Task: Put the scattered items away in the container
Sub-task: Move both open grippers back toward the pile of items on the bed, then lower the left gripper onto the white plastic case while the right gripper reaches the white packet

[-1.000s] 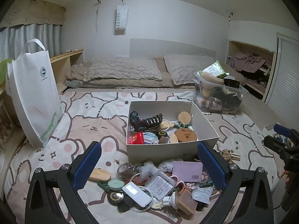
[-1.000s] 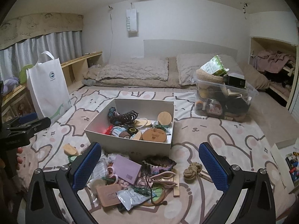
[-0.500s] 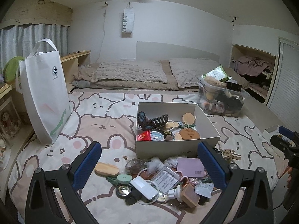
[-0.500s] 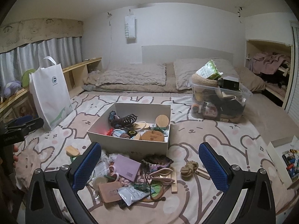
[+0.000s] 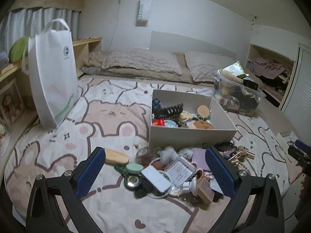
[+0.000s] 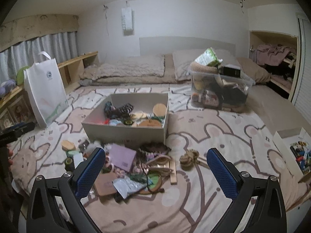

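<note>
Both the left gripper point(image 5: 155, 167) and right gripper point(image 6: 155, 166) hang released and empty above the scattered items point(image 5: 167, 171), which lie heaped just before the white box point(image 5: 191, 136) on the bed.

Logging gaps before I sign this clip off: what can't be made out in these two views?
- Pile in front of the box: left wrist view, the left claw covers both ends.
- Box floor: both views, the near wall and the contents hide it.
- Right claw: left wrist view, cut by the right edge.
- Clear bin: right wrist view, contents too jumbled to name.
- Tote bag logo: too small.
</note>
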A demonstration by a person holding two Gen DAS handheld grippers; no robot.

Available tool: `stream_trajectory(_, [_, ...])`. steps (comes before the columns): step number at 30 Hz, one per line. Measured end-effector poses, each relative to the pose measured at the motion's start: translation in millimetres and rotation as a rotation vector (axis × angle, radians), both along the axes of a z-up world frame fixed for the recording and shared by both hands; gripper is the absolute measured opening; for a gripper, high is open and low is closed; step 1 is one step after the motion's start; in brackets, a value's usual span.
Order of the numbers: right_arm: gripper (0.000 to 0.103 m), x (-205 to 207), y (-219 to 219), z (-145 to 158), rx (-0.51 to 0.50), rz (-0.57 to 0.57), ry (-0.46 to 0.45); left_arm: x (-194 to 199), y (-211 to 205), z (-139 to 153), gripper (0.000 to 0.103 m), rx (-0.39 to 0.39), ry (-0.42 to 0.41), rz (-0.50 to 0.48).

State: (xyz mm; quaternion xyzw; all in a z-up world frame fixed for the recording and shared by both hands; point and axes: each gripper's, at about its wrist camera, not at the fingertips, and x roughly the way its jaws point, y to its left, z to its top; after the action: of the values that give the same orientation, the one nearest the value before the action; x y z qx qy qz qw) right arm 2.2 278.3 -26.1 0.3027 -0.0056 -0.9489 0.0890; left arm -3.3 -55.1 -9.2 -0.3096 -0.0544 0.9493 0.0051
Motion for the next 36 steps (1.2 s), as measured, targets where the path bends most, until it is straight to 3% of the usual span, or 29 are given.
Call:
stream_trajectory(7, [0.103, 4.1, -5.0, -26.5, 0.001, 0.008, -0.073, 8.3, -12.1, -28.5, 0.103, 0.035, -0.065, 0.027])
stream_trajectory(22, [0.103, 0.0, -32.4, -84.6, 0.003, 0.049, -0.217, 15.9, -27.9, -93.1, 0.103, 0.014, -0.199, 0.079])
stream_trajectory(36, [0.103, -42.0, -56.1, -136.4, -0.030, 0.006, -0.341, 9.6, -44.5, -154.3, 0.103, 0.019, -0.306, 0.111])
